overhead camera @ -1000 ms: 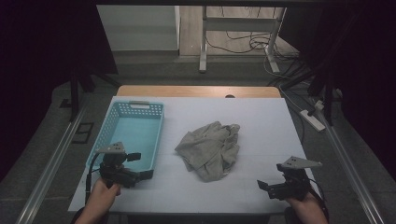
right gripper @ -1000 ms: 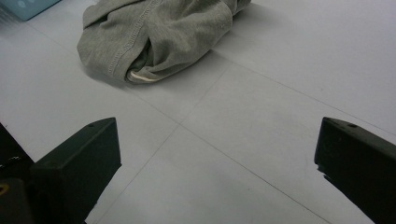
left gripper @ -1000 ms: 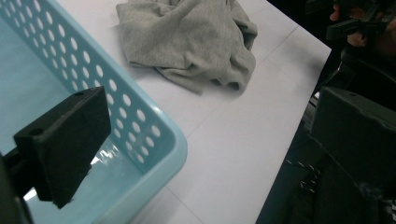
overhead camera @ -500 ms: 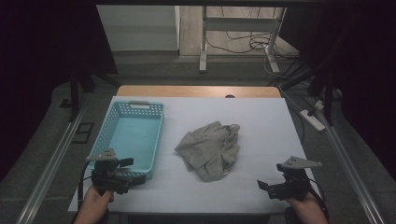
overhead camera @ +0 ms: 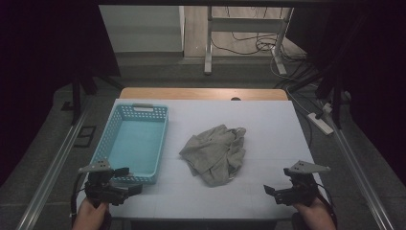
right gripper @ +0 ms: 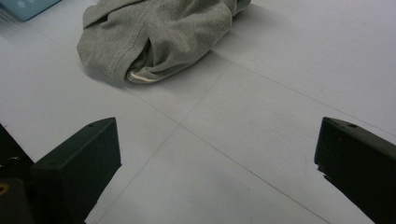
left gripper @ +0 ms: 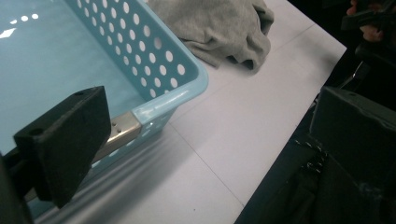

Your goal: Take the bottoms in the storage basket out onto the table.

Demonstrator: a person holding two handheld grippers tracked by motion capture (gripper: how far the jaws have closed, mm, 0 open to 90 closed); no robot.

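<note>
Crumpled grey cotton garment [overhead camera: 215, 153] mid-table [overhead camera: 282, 124] beside empty perforated light-blue plastic basket [overhead camera: 125, 168], left tool [overhead camera: 125, 189] and right tool [overhead camera: 276, 192] both gaping wide, empty, parked at near edge, likely readying to grab.

grey garment [overhead camera: 215, 153] | crumpled heap | table centre | beside blue basket [overhead camera: 131, 143]

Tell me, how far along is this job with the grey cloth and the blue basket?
Nothing looks done yet: the grey cloth lies crumpled on the table, and the blue basket holds nothing. Both the left gripper and right gripper sit open near the front edge, touching nothing. Probably grabbing the cloth and putting it in the basket remain.
</note>
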